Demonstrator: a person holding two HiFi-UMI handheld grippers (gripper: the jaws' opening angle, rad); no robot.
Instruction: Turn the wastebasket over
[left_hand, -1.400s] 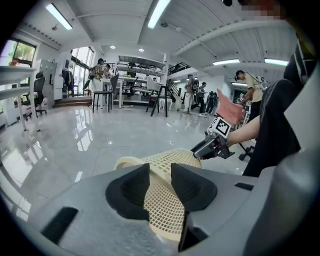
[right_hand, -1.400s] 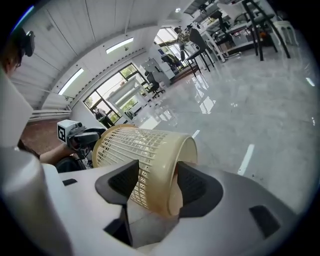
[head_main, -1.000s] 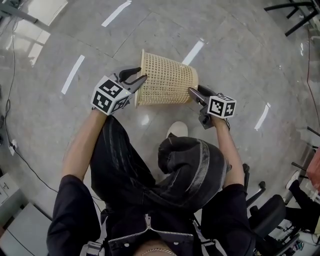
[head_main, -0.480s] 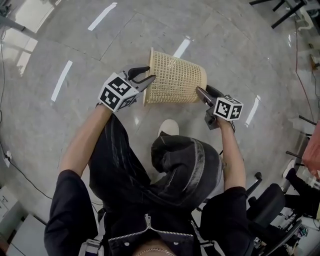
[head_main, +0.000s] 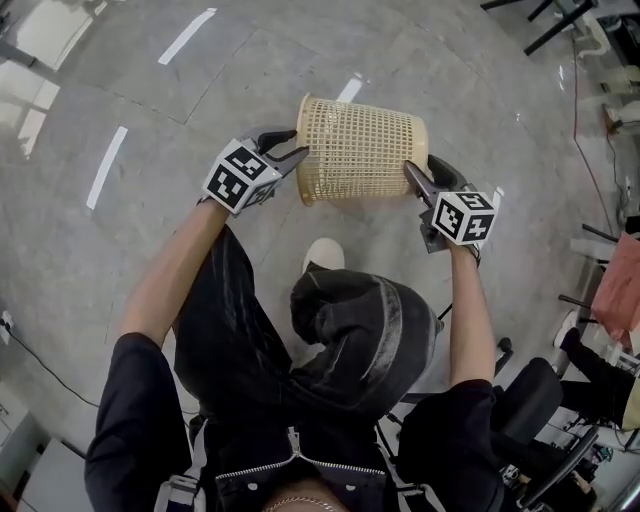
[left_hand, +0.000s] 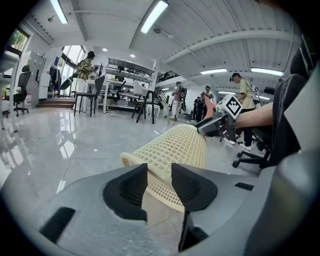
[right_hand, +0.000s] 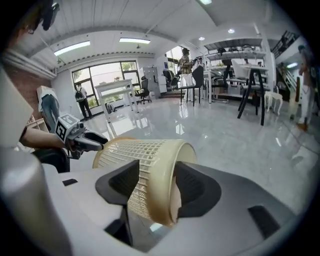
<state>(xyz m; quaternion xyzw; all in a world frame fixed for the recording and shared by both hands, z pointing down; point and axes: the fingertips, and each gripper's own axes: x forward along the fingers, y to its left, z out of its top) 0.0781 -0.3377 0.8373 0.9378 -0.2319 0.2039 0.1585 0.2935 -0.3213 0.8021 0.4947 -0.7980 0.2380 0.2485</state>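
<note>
Wastebasket (head_main: 360, 150) is off the floor (head_main: 150, 230), lying on its side in the air in front of the person's knees, wide mouth to their left and narrower base to their right. The left gripper (head_main: 285, 148) is clamped on the mouth rim, with the mesh wall passing between its jaws in its own view. The right gripper (head_main: 418, 178) is closed on the solid band at the base edge, one jaw on the mesh wall and the other against the bottom.

From where I stand it looks about halfway round. To finish cleanly, I'd swing both hands as a pair so the basket pivots about its middle. One hand racing ahead would twist the thin lattice or let a rim slip out of a pinch. Both grips are only on edges, so I'd keep them firm until the basket sits on the floor, and lower it level so the whole rim lands together.

Room is generous: bare polished tiles ahead and to both sides. The tight spots are close in, with the person's pale shoe (head_main: 322, 255) just below the basket and an office chair (head_main: 535, 420) behind on the right, so I'd set it down slightly forward
</note>
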